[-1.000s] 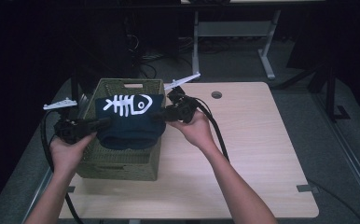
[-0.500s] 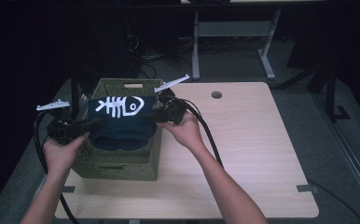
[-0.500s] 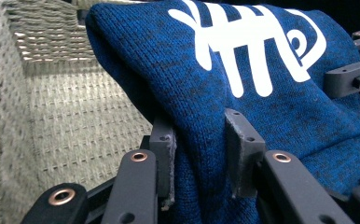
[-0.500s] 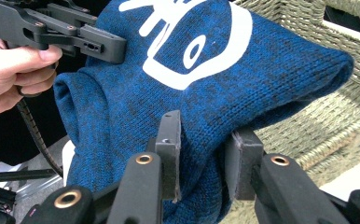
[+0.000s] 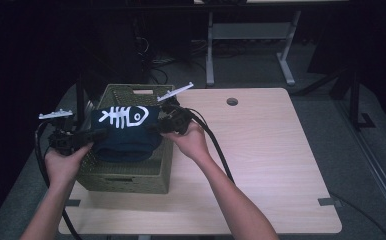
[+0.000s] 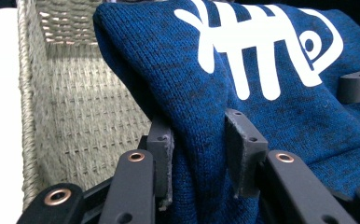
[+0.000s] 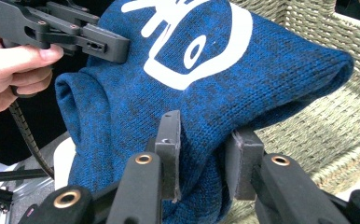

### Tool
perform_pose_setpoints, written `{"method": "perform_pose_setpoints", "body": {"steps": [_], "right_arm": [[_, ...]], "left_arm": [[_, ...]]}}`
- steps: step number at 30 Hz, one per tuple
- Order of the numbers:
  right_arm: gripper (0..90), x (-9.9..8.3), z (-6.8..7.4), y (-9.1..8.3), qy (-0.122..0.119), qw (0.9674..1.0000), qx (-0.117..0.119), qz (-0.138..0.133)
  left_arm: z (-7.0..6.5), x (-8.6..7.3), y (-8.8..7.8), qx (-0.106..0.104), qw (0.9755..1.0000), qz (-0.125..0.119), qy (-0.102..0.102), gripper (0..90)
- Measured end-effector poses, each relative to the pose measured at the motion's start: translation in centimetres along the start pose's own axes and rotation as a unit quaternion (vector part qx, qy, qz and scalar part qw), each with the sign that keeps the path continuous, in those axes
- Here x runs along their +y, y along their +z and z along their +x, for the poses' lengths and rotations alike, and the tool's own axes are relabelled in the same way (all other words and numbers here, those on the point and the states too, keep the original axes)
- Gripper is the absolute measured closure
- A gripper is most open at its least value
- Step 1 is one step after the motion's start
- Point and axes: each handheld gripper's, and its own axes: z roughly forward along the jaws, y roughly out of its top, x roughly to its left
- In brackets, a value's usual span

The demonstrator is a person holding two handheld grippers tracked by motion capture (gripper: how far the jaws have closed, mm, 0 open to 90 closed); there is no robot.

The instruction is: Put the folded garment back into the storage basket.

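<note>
1. Sweater (image 5: pixel 126 135): dark blue knit with a white fish-skeleton print, folded, held over the basket (image 5: pixel 131 172), lower part inside the rim.
2. Print faces up, toward the far side.
3. Left gripper (image 5: pixel 88 137): jaws clamped on a bunched fold at the sweater's left edge. In the left gripper view both pads (image 6: pixel 162 154) press into the knit.
4. Right gripper (image 5: pixel 158 125): jaws clamped on the right edge, knit pinched between the pads (image 7: pixel 169 140) in the right gripper view.
5. Sweater spans between the two grippers, sagging slightly in the middle.
6. Basket: olive woven, rectangular, at the left part of the table (image 5: pixel 261 150), handle slot in the far wall. Can't tell what's under the sweater.
7. Table: light wood, round cable hole (image 5: pixel 232 101) near the far edge, right of the basket.
8. Black cables trail from both grippers toward the near edge.
</note>
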Motion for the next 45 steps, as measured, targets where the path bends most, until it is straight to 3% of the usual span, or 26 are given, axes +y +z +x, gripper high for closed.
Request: {"method": "perform_pose_setpoints", "body": {"steps": [6, 12, 16, 29, 33, 35, 37, 40, 45], "right_arm": [[69.2, -0.1, -0.1, 0.9, 0.003, 0.9999, -0.004, 0.009], [68.5, -0.3, 0.2, 1.9, -0.004, 0.9996, -0.01, 0.025], [68.4, -0.5, 0.2, 2.4, -0.007, 0.9994, -0.014, 0.032], [67.4, -0.8, 0.3, 3.2, -0.001, 0.9987, -0.02, 0.047], [67.1, -0.8, 0.4, 3.1, -0.01, 0.9988, -0.021, 0.043], [63.0, -0.8, 0.4, 3.1, -0.009, 0.9988, -0.023, 0.043], [49.4, -0.7, 0.4, 2.9, -0.013, 0.9979, -0.047, 0.044], [44.2, -0.5, 0.3, 2.0, -0.017, 0.9967, -0.074, 0.029], [44.5, -0.3, -0.5, 0.1, -0.008, 0.9981, -0.06, 0.009]], "left_arm": [[0.6, -0.3, 0.3, 0.005, 1.0, 0.001, -0.007, 64.9], [0.7, -0.8, 0.8, 0.034, 0.9993, 0.015, -0.001, 64.0], [1.0, -1.0, 1.1, 0.036, 0.9991, 0.02, -0.009, 64.0], [1.3, -1.0, 1.3, 0.044, 0.9985, 0.032, -0.003, 62.7], [1.4, -1.0, 1.4, 0.044, 0.9985, 0.032, -0.003, 62.8], [1.5, -0.9, 1.4, 0.057, 0.9978, 0.032, 0.004, 59.6], [1.6, -0.8, 1.2, 0.078, 0.9965, 0.027, 0.007, 50.5], [1.9, -0.7, 1.0, 0.083, 0.9963, 0.022, 0.001, 49.5], [1.6, -0.5, 0.6, 0.074, 0.9972, 0.011, 0.003, 50.2]]}}
